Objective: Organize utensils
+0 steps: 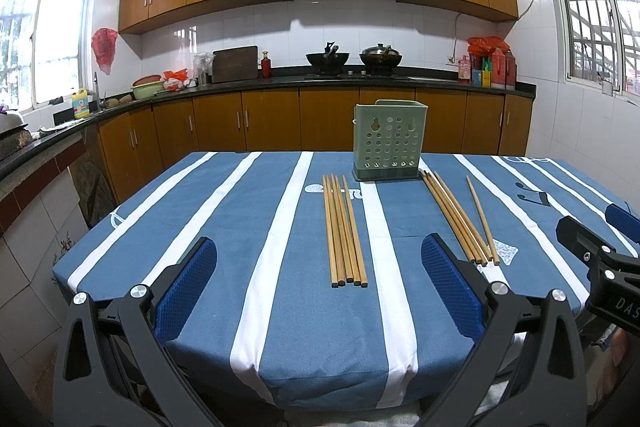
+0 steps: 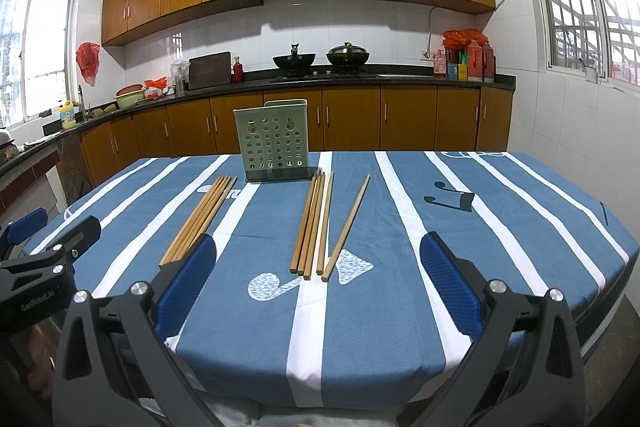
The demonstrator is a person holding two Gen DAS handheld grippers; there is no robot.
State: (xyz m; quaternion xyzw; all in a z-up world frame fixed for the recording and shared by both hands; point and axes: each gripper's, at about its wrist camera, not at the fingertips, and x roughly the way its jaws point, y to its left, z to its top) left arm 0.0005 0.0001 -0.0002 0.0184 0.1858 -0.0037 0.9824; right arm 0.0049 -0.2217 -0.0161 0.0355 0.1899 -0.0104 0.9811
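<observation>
A pale green perforated utensil holder (image 1: 390, 143) stands upright at the far middle of the table; it also shows in the right wrist view (image 2: 274, 143). Two groups of wooden chopsticks lie flat in front of it: a left bundle (image 1: 344, 231) (image 2: 200, 221) and a right group (image 1: 456, 219) (image 2: 314, 223) with one chopstick (image 1: 482, 221) (image 2: 347, 227) lying slightly apart. My left gripper (image 1: 320, 255) is open and empty near the table's front edge, facing the left bundle. My right gripper (image 2: 320, 255) is open and empty, facing the right group.
The table carries a blue cloth with white stripes (image 1: 272, 251) (image 2: 500, 227). Behind it runs a kitchen counter with woks (image 1: 328, 59), bottles (image 1: 502, 69) and wooden cabinets. The other gripper shows at the right edge of the left wrist view (image 1: 600, 259) and the left edge of the right wrist view (image 2: 44, 259).
</observation>
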